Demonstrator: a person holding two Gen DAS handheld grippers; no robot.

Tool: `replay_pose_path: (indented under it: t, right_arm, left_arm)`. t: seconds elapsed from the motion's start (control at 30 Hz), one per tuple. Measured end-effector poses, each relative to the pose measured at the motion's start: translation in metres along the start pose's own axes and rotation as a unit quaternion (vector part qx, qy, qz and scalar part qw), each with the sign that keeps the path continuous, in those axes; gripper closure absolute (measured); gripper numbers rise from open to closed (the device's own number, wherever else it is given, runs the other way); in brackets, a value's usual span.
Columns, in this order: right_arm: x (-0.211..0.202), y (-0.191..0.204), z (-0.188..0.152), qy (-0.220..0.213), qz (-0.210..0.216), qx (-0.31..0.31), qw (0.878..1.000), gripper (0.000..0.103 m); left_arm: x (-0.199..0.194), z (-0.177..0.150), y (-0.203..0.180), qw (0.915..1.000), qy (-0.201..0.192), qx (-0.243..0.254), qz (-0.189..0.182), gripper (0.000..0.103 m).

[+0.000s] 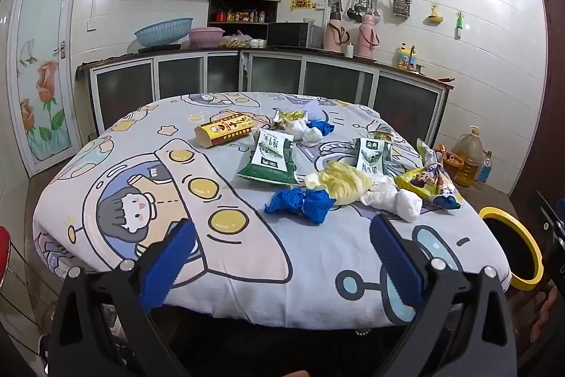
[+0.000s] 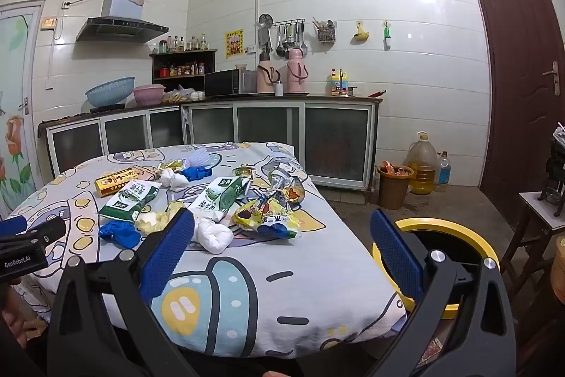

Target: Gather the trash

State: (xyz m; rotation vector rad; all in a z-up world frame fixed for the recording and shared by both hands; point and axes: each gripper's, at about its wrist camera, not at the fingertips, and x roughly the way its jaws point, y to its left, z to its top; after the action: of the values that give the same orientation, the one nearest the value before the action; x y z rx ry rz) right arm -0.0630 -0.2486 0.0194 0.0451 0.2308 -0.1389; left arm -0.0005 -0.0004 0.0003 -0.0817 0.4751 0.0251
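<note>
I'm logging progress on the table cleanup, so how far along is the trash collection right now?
Nothing looks collected yet. Both the left gripper and the right gripper are open and empty, so nothing is in hand. All the trash is left on the table: crumpled blue gloves, white tissue wads, green milk bags, a yellow box and snack wrappers. The yellow-rimmed bin waits beside it.

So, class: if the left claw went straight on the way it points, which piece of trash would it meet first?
Probably the crumpled blue glove, lying nearest ahead of the open left claw on the table; depth is uncertain.
</note>
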Motion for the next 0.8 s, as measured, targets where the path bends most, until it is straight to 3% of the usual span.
replay_pose_path:
  t: [0.8]
  right_arm:
    - [0.0004,-0.0009,0.0009,0.000,0.001,0.002,1.000,0.007]
  left_arm:
    - [0.0014,0.0009,0.0007,1.0000,0.010,-0.001,-0.001,0.008]
